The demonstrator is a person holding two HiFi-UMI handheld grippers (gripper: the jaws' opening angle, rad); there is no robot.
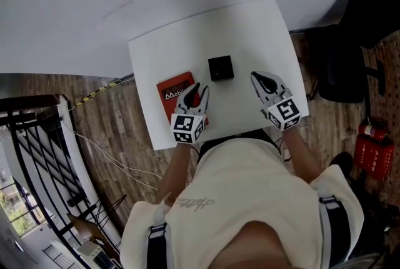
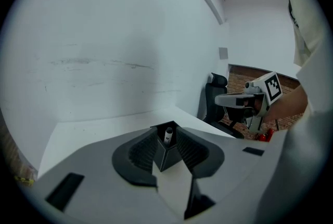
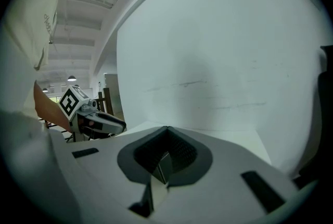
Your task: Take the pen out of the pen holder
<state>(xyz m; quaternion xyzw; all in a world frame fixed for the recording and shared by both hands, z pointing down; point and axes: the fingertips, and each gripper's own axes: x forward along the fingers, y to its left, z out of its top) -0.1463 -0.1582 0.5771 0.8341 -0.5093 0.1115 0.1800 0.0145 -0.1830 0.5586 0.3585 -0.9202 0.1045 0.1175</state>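
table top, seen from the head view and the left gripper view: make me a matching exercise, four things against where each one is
Things:
1. pen holder
2. red book
3. pen
4. right claw

Places:
a. partly beneath the left claw
b. over the right part of the table
c. near the middle of the table
d. standing in the pen holder

Pairs: 1-c, 2-a, 3-d, 4-b

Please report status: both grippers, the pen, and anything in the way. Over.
Left gripper open, empty, facing pen holder. Right gripper shut. Pen inside it. Nothing in between.
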